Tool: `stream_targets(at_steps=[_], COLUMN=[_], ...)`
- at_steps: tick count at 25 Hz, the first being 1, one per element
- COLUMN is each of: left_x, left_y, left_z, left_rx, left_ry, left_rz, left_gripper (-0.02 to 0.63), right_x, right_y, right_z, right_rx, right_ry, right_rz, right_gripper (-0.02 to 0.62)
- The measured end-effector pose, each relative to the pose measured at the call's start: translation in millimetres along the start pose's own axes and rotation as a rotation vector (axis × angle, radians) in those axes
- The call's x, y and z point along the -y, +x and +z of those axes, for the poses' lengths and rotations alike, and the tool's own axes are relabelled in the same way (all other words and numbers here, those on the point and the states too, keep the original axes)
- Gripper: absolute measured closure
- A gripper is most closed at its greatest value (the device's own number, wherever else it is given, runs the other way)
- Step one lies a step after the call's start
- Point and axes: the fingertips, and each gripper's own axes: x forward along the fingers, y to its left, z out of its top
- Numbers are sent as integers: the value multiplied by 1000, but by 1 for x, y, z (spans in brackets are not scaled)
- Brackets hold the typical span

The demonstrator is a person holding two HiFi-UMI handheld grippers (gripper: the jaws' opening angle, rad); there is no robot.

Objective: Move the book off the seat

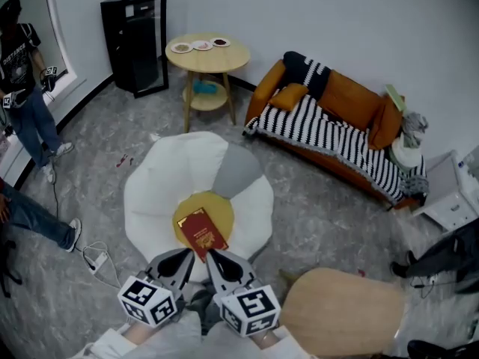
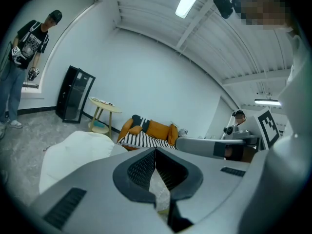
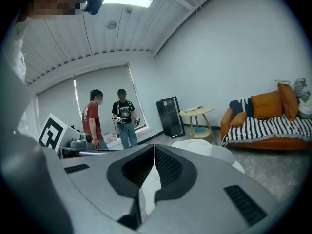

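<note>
A dark red book (image 1: pixel 201 234) lies on a round yellow cushion (image 1: pixel 221 210) in the middle of a white flower-shaped seat (image 1: pixel 157 185). Both grippers hover side by side just short of the book's near edge. My left gripper (image 1: pixel 184 253) is shut with nothing in its jaws. Beside it, the right gripper (image 1: pixel 213 253) is shut and empty too. Through the left gripper view the jaw tips (image 2: pixel 155 150) meet above the white seat (image 2: pixel 73 152). The right gripper (image 3: pixel 154 146) looks over the same seat (image 3: pixel 204 147); the book is hidden in both gripper views.
An orange sofa (image 1: pixel 352 99) with a striped blanket stands at the back right. A round wooden side table (image 1: pixel 207 54) with small plates and a black cabinet (image 1: pixel 136 42) stand by the far wall. A tan round surface (image 1: pixel 340 320) lies near right. People stand at left (image 1: pixel 22 73).
</note>
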Motion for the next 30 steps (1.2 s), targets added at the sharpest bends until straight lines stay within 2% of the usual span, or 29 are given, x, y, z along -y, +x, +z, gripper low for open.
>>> stream_targets(at_steps=[14,30], left_x=[6,-16], left_y=[11,42], left_z=[3,10], left_rx=[7,-1], left_ry=[9,10], left_rz=[41,76], left_gripper=[598,598], right_x=[15,42], right_y=[2,26], right_z=[9,9], right_rx=[-18,-47], right_ry=[-17,-19], right_rz=[39,26], right_gripper=[583,583])
